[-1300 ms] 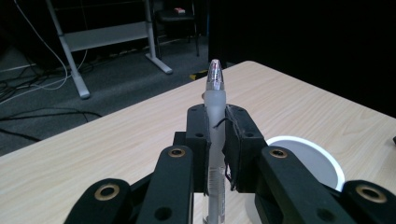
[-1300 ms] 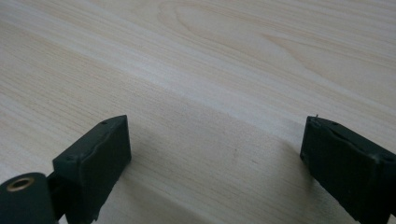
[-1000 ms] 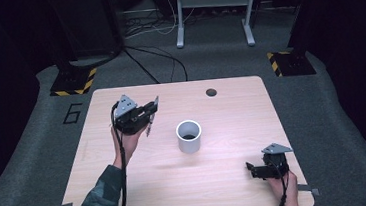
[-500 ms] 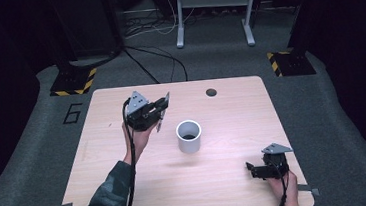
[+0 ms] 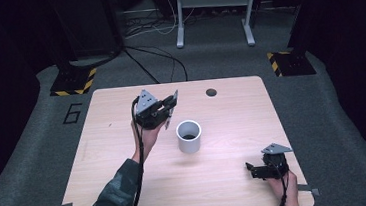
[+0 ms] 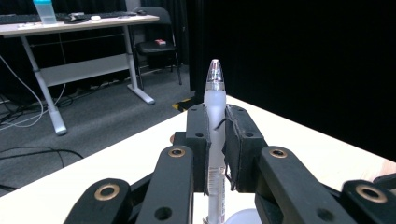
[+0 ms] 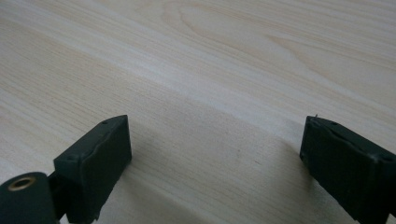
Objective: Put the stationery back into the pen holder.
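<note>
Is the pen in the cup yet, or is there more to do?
Not yet. Done: the left gripper has picked up the pen and holds it tight between its jaws. Happening now: it hovers just left of the white cup. Left to do: bring the pen over the cup and drop it in. The right gripper rests open on the table.

We see a light wood table (image 5: pixel 128 188) mid-frame; a white cup (image 5: pixel 189 136) stands at its centre, and the right gripper (image 5: pixel 251 170) rests at lower right.
</note>
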`<action>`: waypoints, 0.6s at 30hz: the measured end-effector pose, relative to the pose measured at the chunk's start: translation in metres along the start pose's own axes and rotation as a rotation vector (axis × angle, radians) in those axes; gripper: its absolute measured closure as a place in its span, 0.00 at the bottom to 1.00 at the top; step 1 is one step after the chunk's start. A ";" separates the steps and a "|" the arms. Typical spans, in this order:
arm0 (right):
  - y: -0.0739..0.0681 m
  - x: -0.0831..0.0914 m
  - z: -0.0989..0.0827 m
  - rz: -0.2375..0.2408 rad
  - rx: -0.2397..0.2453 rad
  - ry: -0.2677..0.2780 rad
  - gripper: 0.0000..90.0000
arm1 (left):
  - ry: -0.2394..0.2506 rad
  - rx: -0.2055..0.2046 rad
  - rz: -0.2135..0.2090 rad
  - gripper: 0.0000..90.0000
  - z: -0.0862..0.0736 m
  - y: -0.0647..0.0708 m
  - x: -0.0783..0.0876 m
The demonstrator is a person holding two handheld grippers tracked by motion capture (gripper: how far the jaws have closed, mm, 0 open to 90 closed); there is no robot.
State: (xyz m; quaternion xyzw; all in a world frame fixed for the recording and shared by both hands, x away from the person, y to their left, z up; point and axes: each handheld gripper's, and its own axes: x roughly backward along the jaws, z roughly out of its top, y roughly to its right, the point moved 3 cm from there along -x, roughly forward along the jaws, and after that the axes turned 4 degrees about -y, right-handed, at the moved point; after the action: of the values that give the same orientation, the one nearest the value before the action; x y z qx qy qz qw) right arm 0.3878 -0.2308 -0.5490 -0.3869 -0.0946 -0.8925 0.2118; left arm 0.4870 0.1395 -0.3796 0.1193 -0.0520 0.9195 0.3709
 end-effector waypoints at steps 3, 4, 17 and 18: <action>0.000 0.000 0.000 0.000 0.001 0.000 0.09 | 0.011 0.002 -0.003 0.89 0.001 0.003 -0.003; 0.000 0.000 0.000 0.000 0.001 0.000 0.09 | 0.017 -0.004 -0.005 0.90 0.002 0.004 -0.004; 0.000 0.000 0.000 0.000 0.000 0.000 0.09 | 0.045 -0.003 -0.028 0.89 0.003 0.018 -0.017; 0.000 0.000 0.000 0.000 0.000 0.000 0.09 | 0.041 -0.002 -0.034 0.89 0.003 0.019 -0.017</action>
State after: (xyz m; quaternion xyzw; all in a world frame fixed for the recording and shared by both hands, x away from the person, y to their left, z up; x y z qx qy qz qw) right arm 0.3878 -0.2309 -0.5490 -0.3869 -0.0946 -0.8925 0.2118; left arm 0.4861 0.1136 -0.3813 0.1008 -0.0432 0.9153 0.3875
